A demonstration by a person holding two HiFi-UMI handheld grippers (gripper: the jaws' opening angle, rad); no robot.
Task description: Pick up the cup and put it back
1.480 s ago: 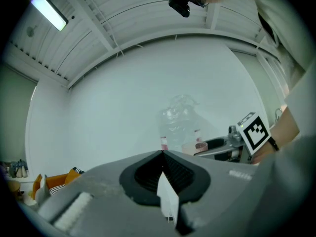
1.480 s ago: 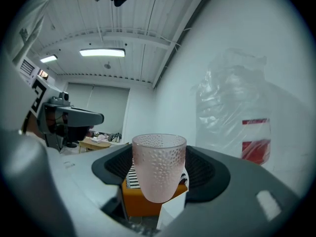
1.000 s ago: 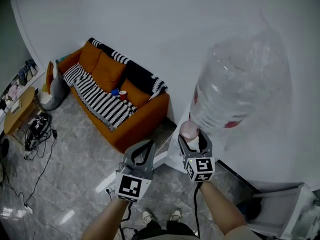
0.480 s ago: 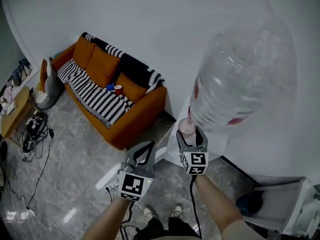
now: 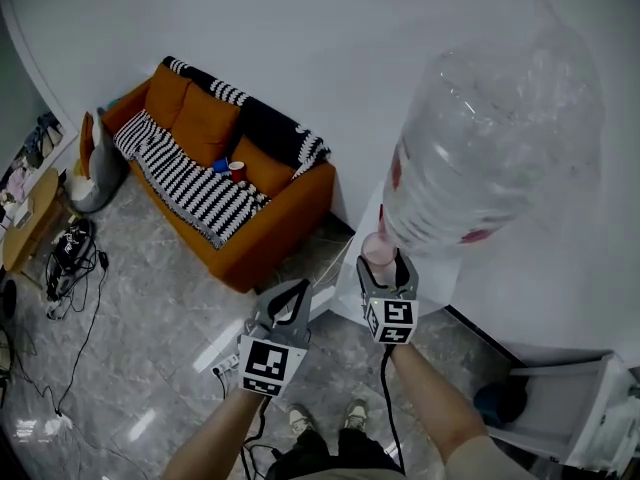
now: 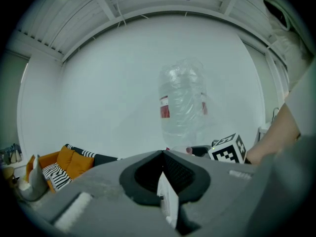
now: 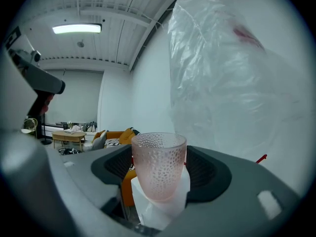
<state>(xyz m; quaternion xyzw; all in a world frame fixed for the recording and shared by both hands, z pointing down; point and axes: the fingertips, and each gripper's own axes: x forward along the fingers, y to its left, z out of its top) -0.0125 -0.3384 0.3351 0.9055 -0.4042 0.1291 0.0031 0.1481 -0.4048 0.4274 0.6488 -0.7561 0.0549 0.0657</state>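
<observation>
The right gripper (image 5: 388, 266) has its fingers squeezed on a pink bumpy glass cup (image 7: 158, 166), upright in the air next to a big clear plastic water bottle (image 5: 490, 138). The left gripper (image 5: 288, 296) has its fingers pressed together, holding nothing

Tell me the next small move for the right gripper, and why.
Probably lower the right gripper a little toward the white stand under the water bottle, fingers closed. The cup sits upright between its fingers, off any surface, so releasing now would likely drop it.
</observation>
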